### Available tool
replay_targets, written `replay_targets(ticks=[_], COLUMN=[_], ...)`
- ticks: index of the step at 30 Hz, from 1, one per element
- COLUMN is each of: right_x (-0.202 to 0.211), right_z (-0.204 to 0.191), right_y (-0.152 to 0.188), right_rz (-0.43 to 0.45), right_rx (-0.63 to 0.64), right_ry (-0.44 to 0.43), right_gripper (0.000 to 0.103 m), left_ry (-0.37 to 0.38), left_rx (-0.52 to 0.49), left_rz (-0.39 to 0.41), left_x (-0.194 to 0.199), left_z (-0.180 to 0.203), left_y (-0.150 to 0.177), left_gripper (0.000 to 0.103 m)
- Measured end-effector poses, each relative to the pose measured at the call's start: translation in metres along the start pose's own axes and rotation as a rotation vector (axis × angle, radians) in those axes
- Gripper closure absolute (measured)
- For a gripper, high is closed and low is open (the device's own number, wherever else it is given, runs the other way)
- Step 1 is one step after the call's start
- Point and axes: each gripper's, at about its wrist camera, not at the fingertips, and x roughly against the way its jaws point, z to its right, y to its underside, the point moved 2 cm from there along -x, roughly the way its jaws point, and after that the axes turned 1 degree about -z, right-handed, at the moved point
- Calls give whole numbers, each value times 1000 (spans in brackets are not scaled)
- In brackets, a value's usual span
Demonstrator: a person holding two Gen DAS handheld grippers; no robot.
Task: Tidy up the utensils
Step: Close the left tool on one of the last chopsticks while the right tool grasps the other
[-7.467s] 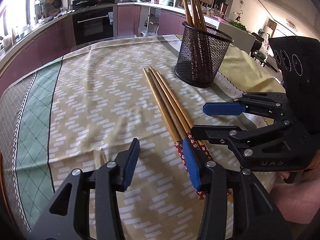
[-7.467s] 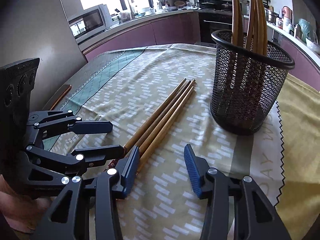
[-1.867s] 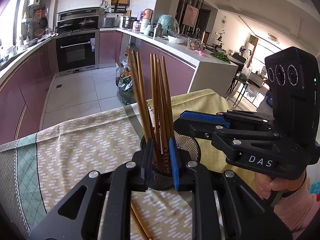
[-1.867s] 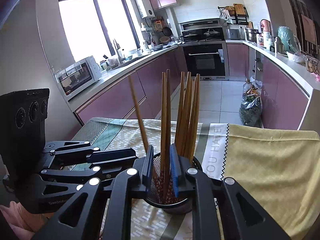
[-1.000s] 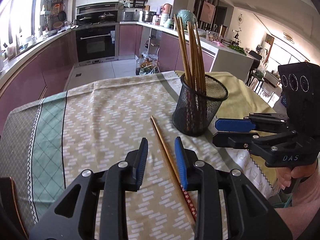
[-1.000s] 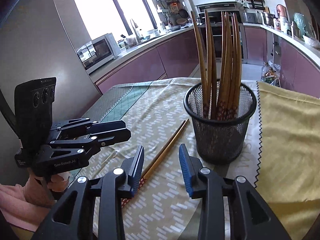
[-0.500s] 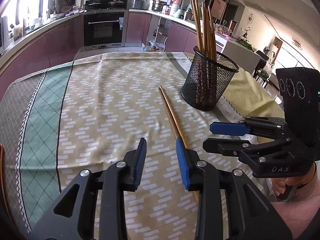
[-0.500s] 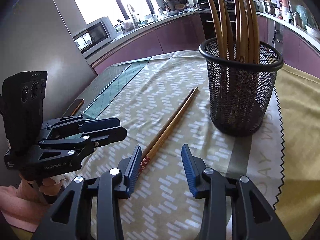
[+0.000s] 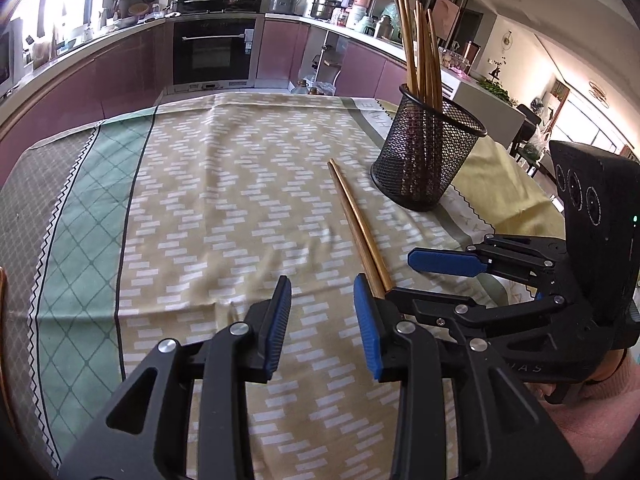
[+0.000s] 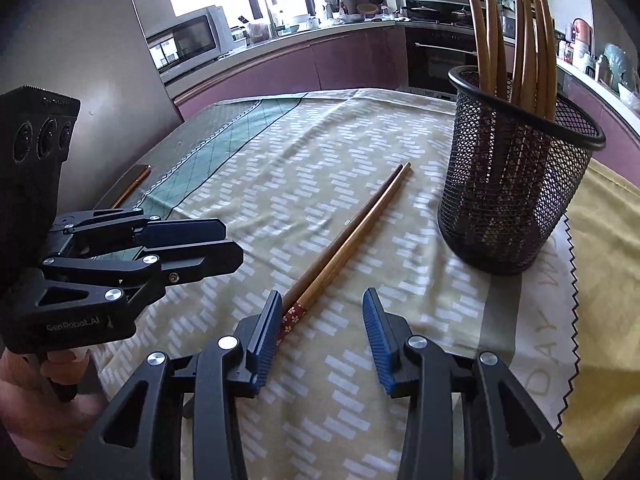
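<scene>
A patterned cloth [image 9: 224,208] covers the counter [image 10: 132,178]. Near its far right corner stands a mesh cup [image 9: 428,152] already holding several chopsticks [image 10: 524,40]. Between the cup and the near edge lie the last two chopsticks [image 10: 344,248] — side by side, flowered ends nearest. Both the left claw [image 9: 322,318] and the right claw [image 10: 320,336] hang spread and empty over those ends. The step in hand looks like the final pickup — next, lower a claw astride a stick and pinch.
</scene>
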Motion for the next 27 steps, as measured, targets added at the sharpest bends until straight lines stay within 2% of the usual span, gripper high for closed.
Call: replay_targets(ticks=[7,27], right_x=[-1,5], right_z=[4,23], right_y=[-1,1], right_rz=[-14,-50], right_rx=[12,-58], right_ry=[40,-10], right_gripper=[64,68], left_ry=[5,11], left_rx=[-7,-115], left_rz=[-4,-66], left_x=[-2,-30], left_z=[2,33], left_y=[-1,-2], left_gripper=[71,70])
